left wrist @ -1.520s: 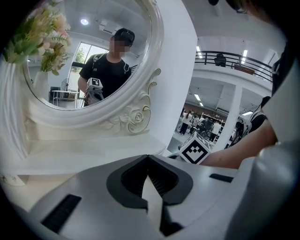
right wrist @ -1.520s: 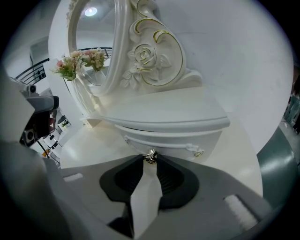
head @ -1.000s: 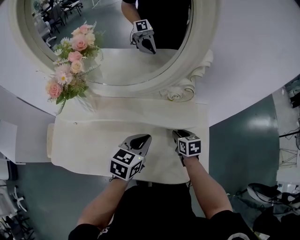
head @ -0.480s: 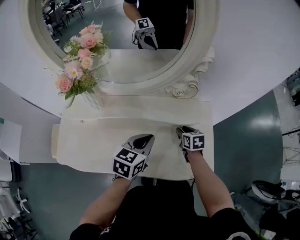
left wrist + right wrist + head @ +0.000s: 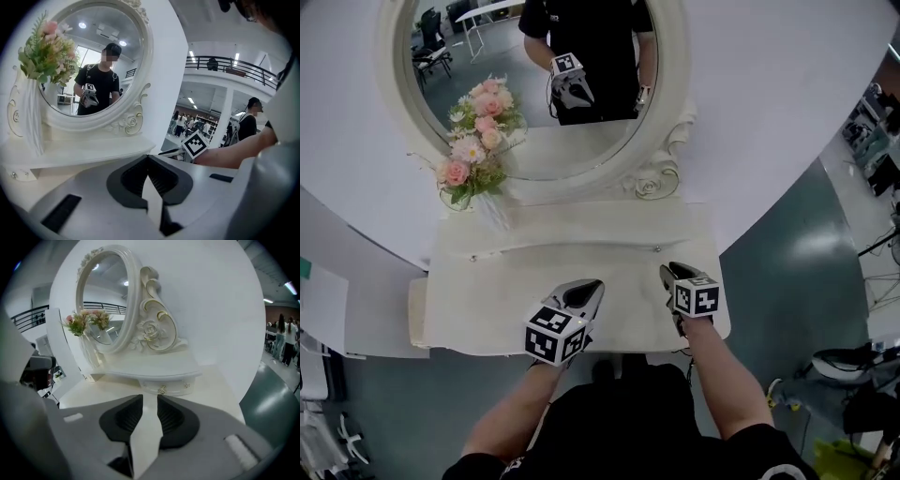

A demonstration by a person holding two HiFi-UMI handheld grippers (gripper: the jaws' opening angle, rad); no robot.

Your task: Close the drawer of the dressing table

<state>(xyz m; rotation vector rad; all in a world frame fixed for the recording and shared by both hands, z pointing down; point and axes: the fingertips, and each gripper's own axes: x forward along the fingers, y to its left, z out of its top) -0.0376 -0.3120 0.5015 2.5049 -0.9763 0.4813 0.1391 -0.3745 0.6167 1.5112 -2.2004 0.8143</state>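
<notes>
The white dressing table (image 5: pixel 487 291) stands against the wall under an oval mirror (image 5: pixel 534 84). Below its raised shelf sits a small drawer (image 5: pixel 164 386) with a gold knob (image 5: pixel 162 390); its front looks about flush with the shelf edge. My left gripper (image 5: pixel 589 286) hovers over the middle of the tabletop, its jaws shut with the tips touching and nothing between them (image 5: pixel 148 156). My right gripper (image 5: pixel 670 270) hangs over the table's right side and points at the drawer (image 5: pixel 149 398). Its jaws stand slightly apart and are closing, with nothing between them.
A vase of pink flowers (image 5: pixel 478 141) stands at the back left of the shelf. The mirror reflects the person and a gripper. A white desk (image 5: pixel 319 300) adjoins on the left. Grey-green floor (image 5: pixel 787 253) lies to the right, with cables at the lower right.
Both grippers have drawn back from the shelf towards the table's front edge and risen a little. The head camera has pulled back, so more of the mirror shows.
</notes>
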